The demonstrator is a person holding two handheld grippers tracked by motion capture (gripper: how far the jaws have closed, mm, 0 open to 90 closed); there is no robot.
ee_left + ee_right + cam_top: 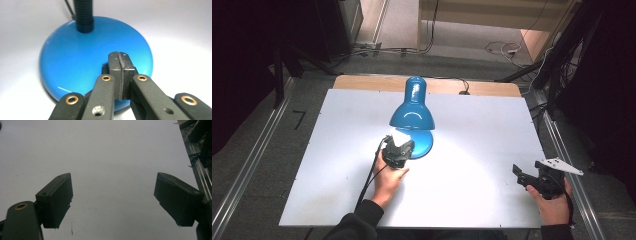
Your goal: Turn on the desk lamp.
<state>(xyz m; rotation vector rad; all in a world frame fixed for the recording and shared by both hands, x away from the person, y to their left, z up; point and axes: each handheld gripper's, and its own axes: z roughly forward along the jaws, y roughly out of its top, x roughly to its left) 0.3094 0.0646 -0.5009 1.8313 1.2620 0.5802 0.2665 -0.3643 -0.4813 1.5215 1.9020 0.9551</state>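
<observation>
A blue desk lamp stands lit near the middle of the white table [482, 125]. Its shade [413, 112] hangs over its round base [426, 142]. My left gripper [400, 150] is shut with nothing between its jaws. In the left gripper view the closed tips [121, 57] sit over the near right part of the glossy base [75, 57], beside a small dark part on it; whether they touch it I cannot tell. The ribbed black neck [83, 13] rises behind. My right gripper [526, 177] rests near the table's right front edge, its jaws [113, 182] wide open over bare table.
The lamp's cable [464, 90] runs off the table's far edge. Metal rails [247, 165] flank the table on both sides. Cables lie on the floor beyond it, and dark stands rise at the far right [562, 60].
</observation>
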